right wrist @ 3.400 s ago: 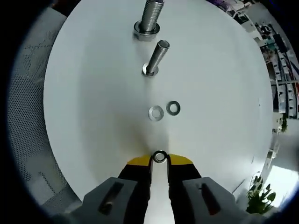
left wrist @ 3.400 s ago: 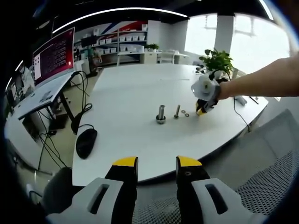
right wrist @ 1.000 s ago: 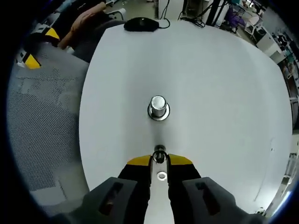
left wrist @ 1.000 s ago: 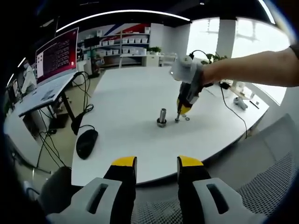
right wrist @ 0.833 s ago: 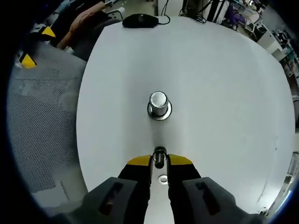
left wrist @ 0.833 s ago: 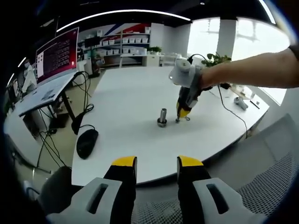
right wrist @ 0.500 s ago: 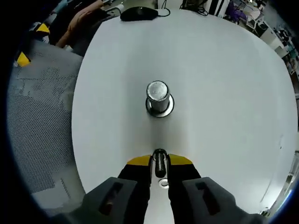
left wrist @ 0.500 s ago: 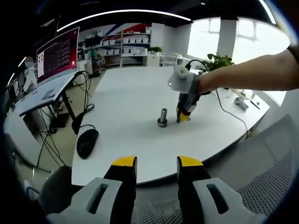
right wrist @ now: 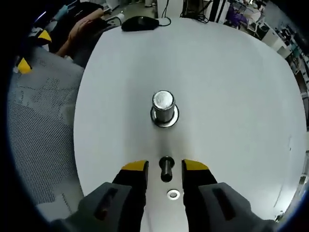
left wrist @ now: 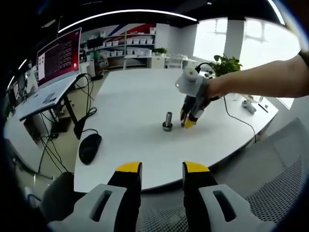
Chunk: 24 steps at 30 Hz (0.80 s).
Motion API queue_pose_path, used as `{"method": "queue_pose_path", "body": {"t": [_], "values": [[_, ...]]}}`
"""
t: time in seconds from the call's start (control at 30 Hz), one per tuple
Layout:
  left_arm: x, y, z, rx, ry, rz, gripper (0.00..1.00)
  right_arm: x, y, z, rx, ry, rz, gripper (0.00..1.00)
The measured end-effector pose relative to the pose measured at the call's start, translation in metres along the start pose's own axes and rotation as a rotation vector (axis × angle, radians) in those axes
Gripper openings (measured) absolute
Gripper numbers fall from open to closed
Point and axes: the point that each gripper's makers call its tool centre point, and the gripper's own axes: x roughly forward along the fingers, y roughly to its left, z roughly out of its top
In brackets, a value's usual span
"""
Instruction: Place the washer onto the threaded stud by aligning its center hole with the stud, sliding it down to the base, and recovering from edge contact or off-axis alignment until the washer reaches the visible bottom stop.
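Right gripper: fingers spread apart, yellow-tipped, nothing between them, pointing steeply down. In the left gripper view the right gripper hangs tips-down from the person's bare forearm, which reaches in from the right. Left gripper: fingers parted, empty, held level and well back.

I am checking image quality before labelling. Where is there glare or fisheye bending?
Left gripper view: the windows are blown out white, and the white table edge bows. Right gripper view: even light, soft shadow beside the large bolt, table rim strongly curved.
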Motion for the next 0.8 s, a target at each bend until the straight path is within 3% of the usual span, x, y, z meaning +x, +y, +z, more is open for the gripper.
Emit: {"method": "queue_pose_path", "body": {"t": [0.17,0.37,0.6,0.8], "values": [[0.0,-0.001,0.001,0.0,0.0,-0.001,0.32,-0.007,-0.003,-0.005,0.027,-0.029,-0.02,0.36],[0.0,-0.002,0.001,0.002,0.001,-0.002,0.32,-0.011,0.002,-0.021,0.06,-0.039,-0.034,0.33],[0.0,-0.002,0.001,-0.001,-0.002,-0.001,0.32,-0.009,0.001,-0.047,0.112,-0.015,-0.035,0.33],[-0.001,-0.003,0.003,-0.003,-0.003,-0.003,0.32,-0.005,-0.006,-0.053,0.126,-0.015,-0.021,0.32]]}}
